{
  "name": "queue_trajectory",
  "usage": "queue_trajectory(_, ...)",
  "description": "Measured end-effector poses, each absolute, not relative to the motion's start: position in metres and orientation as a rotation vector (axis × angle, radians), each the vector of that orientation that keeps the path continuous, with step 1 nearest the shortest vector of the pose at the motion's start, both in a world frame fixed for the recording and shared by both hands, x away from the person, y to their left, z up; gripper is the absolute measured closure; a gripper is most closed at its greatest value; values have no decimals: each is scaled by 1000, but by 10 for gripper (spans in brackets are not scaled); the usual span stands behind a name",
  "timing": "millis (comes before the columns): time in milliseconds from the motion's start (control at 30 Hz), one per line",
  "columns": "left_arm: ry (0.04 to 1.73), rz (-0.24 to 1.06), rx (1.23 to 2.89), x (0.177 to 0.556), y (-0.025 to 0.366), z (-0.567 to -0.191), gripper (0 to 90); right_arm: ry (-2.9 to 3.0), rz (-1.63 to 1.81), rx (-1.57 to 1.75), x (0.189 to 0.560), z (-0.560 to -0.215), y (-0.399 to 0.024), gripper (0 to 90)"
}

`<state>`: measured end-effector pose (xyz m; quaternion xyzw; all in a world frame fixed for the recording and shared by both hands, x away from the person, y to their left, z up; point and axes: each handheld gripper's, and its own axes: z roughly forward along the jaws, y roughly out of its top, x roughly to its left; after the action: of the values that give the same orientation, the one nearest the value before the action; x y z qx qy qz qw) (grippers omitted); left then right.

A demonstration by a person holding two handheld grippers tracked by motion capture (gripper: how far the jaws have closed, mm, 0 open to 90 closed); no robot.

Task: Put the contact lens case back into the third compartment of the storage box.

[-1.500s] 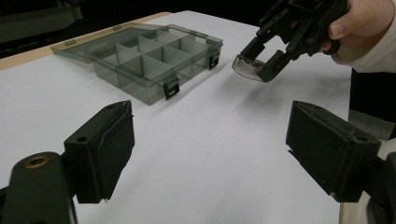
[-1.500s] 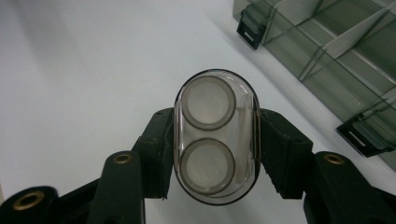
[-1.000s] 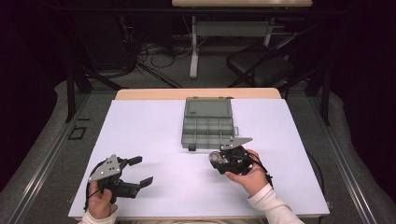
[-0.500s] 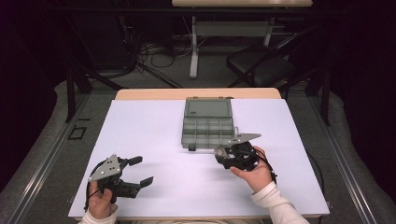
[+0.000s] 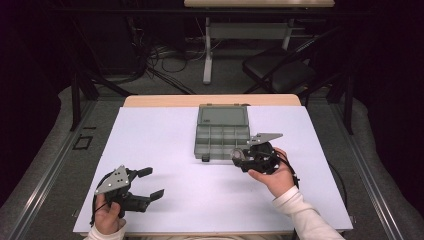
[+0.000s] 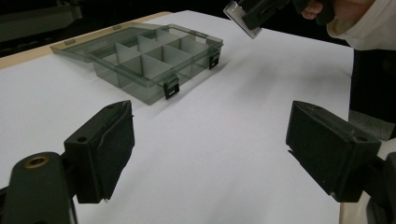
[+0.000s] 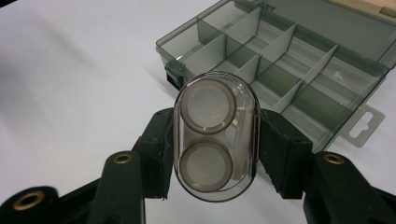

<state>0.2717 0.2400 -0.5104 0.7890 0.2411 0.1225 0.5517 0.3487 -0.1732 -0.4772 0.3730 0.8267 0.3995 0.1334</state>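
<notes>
A smoky grey compartment box (image 5: pixel 220 137) lies open in the middle of the white table, its lid folded flat on the far side. My right gripper (image 5: pixel 240 158) hovers at the box's near right corner, shut on a small clear oval case (image 7: pixel 215 135) that has two round cells inside. In the right gripper view the box (image 7: pixel 289 60) lies just beyond the case, with its compartments bare. At the near left, my left gripper (image 5: pixel 153 182) stands open over the white surface with nothing between its jaws. The left gripper view has the box (image 6: pixel 149 56) farther off and the right gripper (image 6: pixel 254 14) at the top.
A white sheet (image 5: pixel 165 145) covers the table down to its front edge; a strip of bare wood (image 5: pixel 165 101) shows at the far edge. Beyond the table are a black chair (image 5: pixel 280 70), a desk leg and floor cables. Dark rails run along both sides.
The right gripper has risen and moved farther from me, toward the box's near right corner, carrying the clear case. The left gripper has stayed where it was.
</notes>
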Motion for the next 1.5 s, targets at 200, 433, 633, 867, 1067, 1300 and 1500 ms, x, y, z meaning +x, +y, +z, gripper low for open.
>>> queue_trajectory(200, 570, 289, 1866, 272, 240, -510, 159, 2394, 1156, 1081, 357, -467, -172, 487)
queue_trajectory(433, 572, 292, 1864, 272, 240, -511, 159, 2394, 1159, 1069, 366, -458, -168, 487)
queue_trajectory(633, 569, 288, 1867, 272, 240, -510, 159, 2394, 1156, 1068, 372, -453, -163, 487)
queue_trajectory(867, 570, 286, 1866, 272, 240, -511, 159, 2401, 1158, 1071, 381, -451, -159, 487)
queue_trajectory(1067, 570, 285, 1866, 272, 240, -511, 159, 2394, 1153, 1078, 389, -449, -155, 487)
queue_trajectory(1300, 570, 284, 1865, 272, 240, -510, 159, 2380, 1147, 1096, 401, -449, -152, 487)
queue_trajectory(1500, 570, 284, 1865, 272, 240, -510, 159, 2371, 1139, 1116, 408, -452, -151, 487)
